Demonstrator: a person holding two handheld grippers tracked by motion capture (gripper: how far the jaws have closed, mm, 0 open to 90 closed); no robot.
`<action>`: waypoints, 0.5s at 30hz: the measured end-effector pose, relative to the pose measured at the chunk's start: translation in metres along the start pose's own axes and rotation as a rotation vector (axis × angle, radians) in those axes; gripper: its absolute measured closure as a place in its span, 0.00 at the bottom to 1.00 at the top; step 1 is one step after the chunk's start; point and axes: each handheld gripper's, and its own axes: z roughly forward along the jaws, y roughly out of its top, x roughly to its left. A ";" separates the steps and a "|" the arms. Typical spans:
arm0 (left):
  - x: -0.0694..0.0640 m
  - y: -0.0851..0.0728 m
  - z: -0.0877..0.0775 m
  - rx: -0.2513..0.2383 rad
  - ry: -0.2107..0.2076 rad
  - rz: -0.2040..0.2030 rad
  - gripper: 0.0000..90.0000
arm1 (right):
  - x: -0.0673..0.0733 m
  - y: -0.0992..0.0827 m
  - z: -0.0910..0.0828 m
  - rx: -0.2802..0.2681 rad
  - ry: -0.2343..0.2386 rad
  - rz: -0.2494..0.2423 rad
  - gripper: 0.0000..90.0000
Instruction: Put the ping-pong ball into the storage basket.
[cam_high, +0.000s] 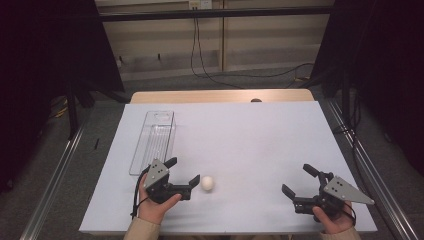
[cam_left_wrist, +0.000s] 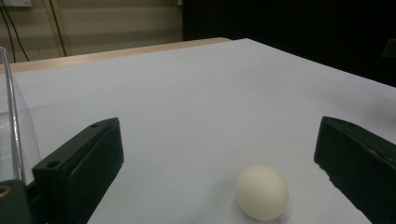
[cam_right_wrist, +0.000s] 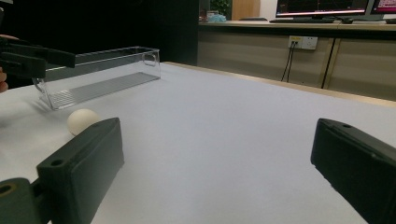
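The egg (cam_high: 207, 183) lay on the white sheet just off my left gripper (cam_high: 183, 171), at about three o'clock from its nearer fingertip and not yet between the jaws. In the left gripper view the egg (cam_left_wrist: 261, 192) sat low between my two black fingers (cam_left_wrist: 84, 161), nearer the one on that view's right, with bare sheet on either side of it; nothing touched it. My left jaws stood wide apart and held nothing. My right gripper (cam_high: 298, 180) rested well apart from the egg, at roughly three o'clock from it across the sheet, its jaws likewise spread wide and empty.

Outward from there, the clear plastic bin (cam_high: 153, 142) stood at about eleven o'clock from the egg, long side running away from me, just beyond my left hand (cam_high: 156, 206). It looked empty to me, though its clear walls made the far end hard to read. From the right gripper view the egg (cam_right_wrist: 81, 121) showed in front of the bin (cam_right_wrist: 100, 77), apart from it.

I judged the work barely begun: the left gripper was lined up on the egg, but the closing, the lift and the carry to the bin all remained, if the bin was indeed where it belonged.
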 end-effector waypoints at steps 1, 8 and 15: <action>0.000 0.000 0.000 0.000 -0.007 0.003 0.02 | 0.000 0.000 0.000 0.001 0.001 0.000 0.02; -0.001 0.000 0.003 0.019 -0.008 0.020 0.02 | 0.001 0.000 0.000 -0.004 -0.002 0.012 0.02; -0.003 0.000 0.005 0.028 -0.020 0.017 0.02 | 0.001 0.000 0.000 -0.003 -0.002 0.005 0.02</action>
